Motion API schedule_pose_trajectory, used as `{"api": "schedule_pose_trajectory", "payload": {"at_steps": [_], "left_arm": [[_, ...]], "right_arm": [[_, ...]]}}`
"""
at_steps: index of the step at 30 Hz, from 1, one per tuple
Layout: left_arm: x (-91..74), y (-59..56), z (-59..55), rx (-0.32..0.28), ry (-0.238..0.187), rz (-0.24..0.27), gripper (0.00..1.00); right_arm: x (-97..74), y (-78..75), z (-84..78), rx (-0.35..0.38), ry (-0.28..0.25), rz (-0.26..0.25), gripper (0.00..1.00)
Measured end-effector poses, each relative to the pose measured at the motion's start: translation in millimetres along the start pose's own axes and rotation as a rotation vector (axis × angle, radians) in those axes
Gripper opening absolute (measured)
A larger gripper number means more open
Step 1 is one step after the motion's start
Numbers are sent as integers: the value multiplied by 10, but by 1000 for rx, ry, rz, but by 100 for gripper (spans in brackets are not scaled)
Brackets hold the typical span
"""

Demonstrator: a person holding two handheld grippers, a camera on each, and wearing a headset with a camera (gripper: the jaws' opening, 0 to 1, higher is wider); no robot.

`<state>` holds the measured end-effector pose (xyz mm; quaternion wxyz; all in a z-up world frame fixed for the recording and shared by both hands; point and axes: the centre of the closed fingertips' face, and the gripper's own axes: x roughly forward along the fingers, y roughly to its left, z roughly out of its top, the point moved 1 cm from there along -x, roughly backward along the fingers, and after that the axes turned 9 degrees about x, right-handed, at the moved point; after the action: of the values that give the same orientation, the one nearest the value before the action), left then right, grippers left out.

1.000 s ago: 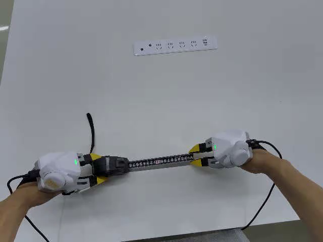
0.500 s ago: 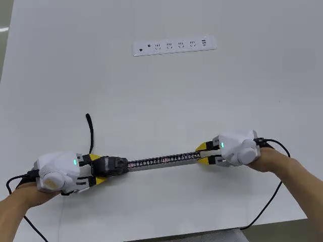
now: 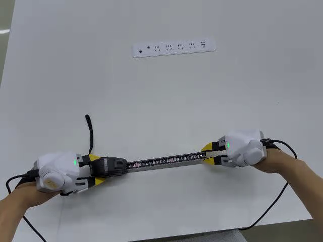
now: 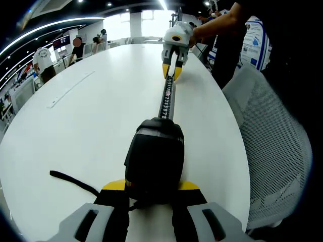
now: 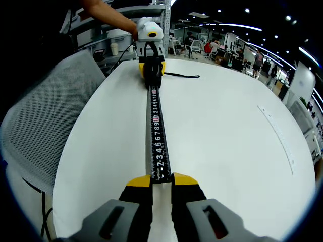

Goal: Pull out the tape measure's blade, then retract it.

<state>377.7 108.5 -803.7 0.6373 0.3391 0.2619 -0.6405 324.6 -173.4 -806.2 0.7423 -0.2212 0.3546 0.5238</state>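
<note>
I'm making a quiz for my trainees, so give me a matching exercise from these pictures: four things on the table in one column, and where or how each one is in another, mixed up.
Things:
1. tape measure case
2. blade
3. power strip
4. black strap

States:
A. alone at the far side of the table
B. pulled out, its end in the right gripper
C. clamped in the left gripper
D. lying loose beside the case

Pairs: 1-C, 2-B, 3-A, 4-D.
</note>
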Motion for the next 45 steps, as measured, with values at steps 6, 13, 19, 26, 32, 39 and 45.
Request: {"api": "schedule_pose_trajectory", "payload": {"at_steps": [6, 13, 19, 26, 32, 39, 45], "left_arm": [[1, -3, 2, 6, 9, -4, 29], [6, -9, 27, 11, 31, -12, 30], [9, -6, 33, 11, 34, -14, 30], [31, -6, 40, 17, 41, -35, 31], [37, -10, 44, 25, 42, -41, 31], [42, -14, 42, 35, 45, -50, 31], [42, -14, 44, 32, 46, -47, 32]], "right_arm": [[-13, -3, -25, -2, 10, -1, 11], [37, 11, -58, -30, 49, 6, 12], [39, 7, -66, -31, 56, 7, 12], [42, 5, -81, -46, 84, 8, 13], [47, 3, -91, -43, 90, 11, 14], [51, -13, -91, -41, 93, 10, 16], [47, -10, -60, -38, 90, 3, 21]]}}
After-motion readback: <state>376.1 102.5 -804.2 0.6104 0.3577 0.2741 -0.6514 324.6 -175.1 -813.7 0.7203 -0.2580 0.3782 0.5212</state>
